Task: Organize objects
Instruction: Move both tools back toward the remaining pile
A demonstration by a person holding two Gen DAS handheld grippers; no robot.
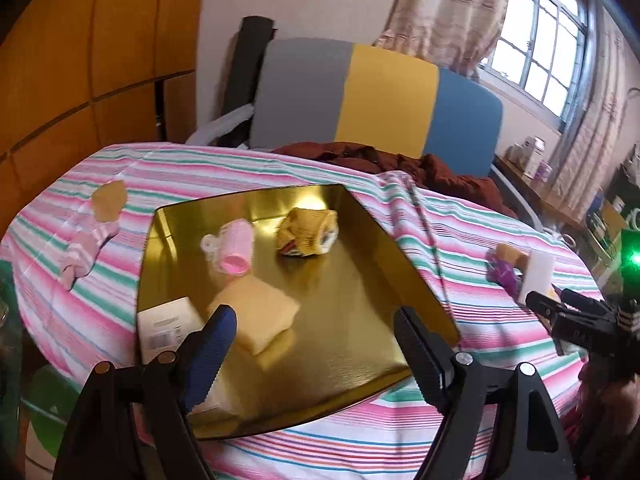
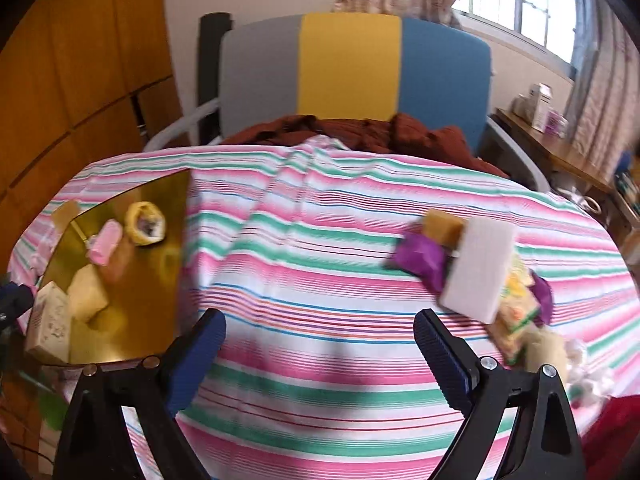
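A gold tray (image 1: 360, 292) lies on the striped cloth; it also shows at the left of the right wrist view (image 2: 136, 312). In it lie a pink hair roller (image 1: 236, 252), a crumpled yellow cloth (image 1: 308, 232), a pale yellow sponge (image 1: 260, 316) and a white box (image 1: 168, 326). My left gripper (image 1: 316, 332) is open and empty above the tray's near part. My right gripper (image 2: 320, 336) is open and empty over the bare cloth. To its right lies a pile with a white foam block (image 2: 478, 270), a purple wrapper (image 2: 420, 258), a tan block (image 2: 442, 226) and a yellow packet (image 2: 516, 308).
A pink striped sock (image 1: 86, 248) lies on the cloth left of the tray. A dark red garment (image 2: 372, 132) lies at the table's far edge before a grey, yellow and blue chair (image 2: 352, 68). A wooden cabinet (image 1: 80, 60) stands at left, a cluttered desk (image 2: 560, 148) at right.
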